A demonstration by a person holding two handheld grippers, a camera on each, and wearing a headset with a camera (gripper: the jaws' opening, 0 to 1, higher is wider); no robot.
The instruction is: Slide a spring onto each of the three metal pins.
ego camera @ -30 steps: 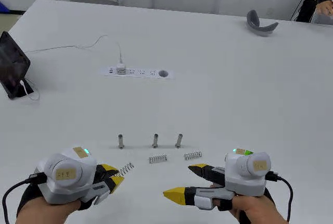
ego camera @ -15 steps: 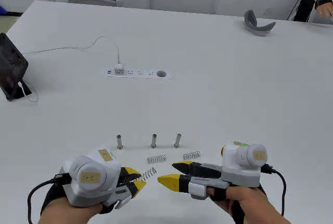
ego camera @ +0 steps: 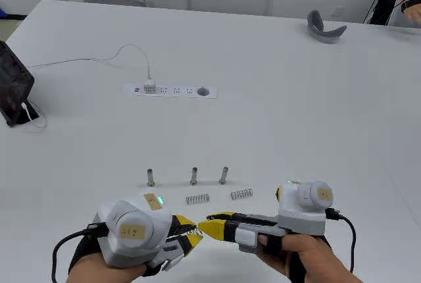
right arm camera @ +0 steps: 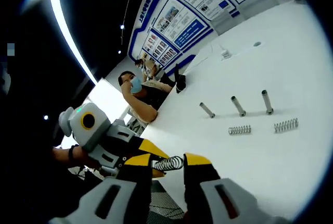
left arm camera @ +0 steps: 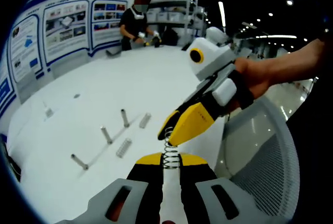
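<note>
A short coil spring of thin bright steel wire (left arm camera: 169, 152) was off the white table (ego camera: 316, 118) and sat between the two tools at the near edge. The left gripper (ego camera: 189, 234) was clenched on one end of it, and the coils stood straight out along that gripper's jaws. In the head view its long axis ran left to right, with the free end pointing right at the right gripper (ego camera: 214, 224). In the left gripper view that free end touched the underside of the right gripper's yellow tip. In the right gripper view the spring's end lay across the gap between the right gripper's jaws, which stood a little apart. I could not tell whether they pressed on it.

Two more loose wire springs lay flat on the table. One (ego camera: 197, 199) was just near of the middle pin and the other (ego camera: 241, 194) was just near of the right pin. Both had their long axes left to right. The three short grey metal pins (ego camera: 194, 176) stood upright and bare in a left-to-right row. A white power strip (ego camera: 170, 90) lay well beyond them on the far side.
</note>
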